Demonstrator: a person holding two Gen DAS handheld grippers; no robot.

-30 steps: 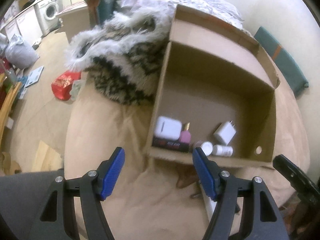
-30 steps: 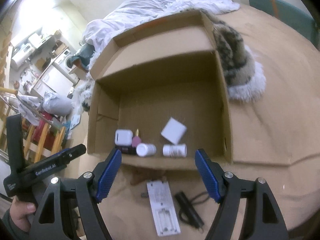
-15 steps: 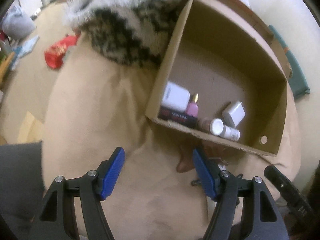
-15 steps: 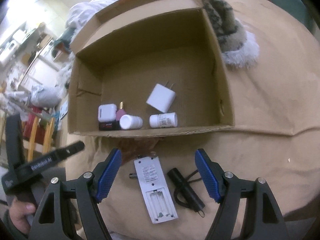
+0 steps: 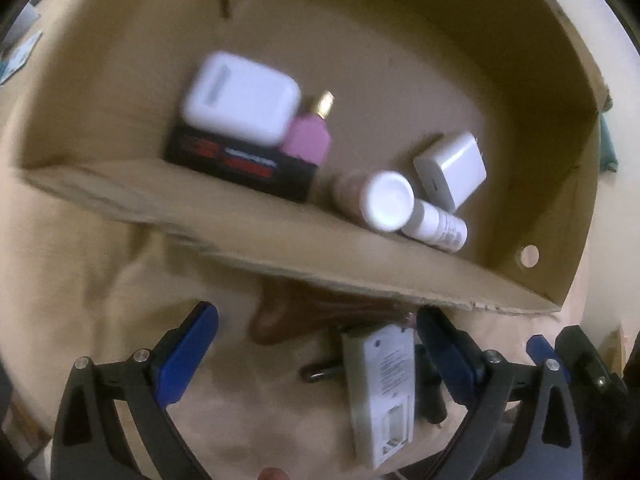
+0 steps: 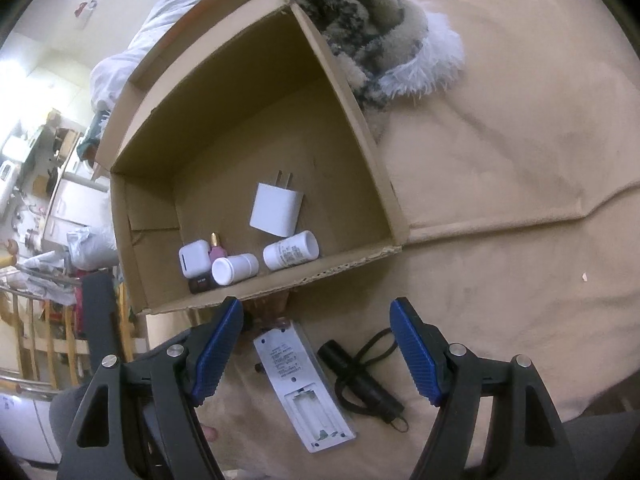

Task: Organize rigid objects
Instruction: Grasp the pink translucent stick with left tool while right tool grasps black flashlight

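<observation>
Left wrist view: left gripper jaws opening, gripping nothing, white remote on beige bedcover between them. Right gripper jaws spread, unloaded, over remote and black flashlight. Cardboard box just beyond holds charger, bottles.

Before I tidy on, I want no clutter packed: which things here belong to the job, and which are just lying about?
Job:
cardboard box
remote
black flashlight
charger
earbud case
two white bottles

Lying about:
furry blanket
white bedding
</observation>
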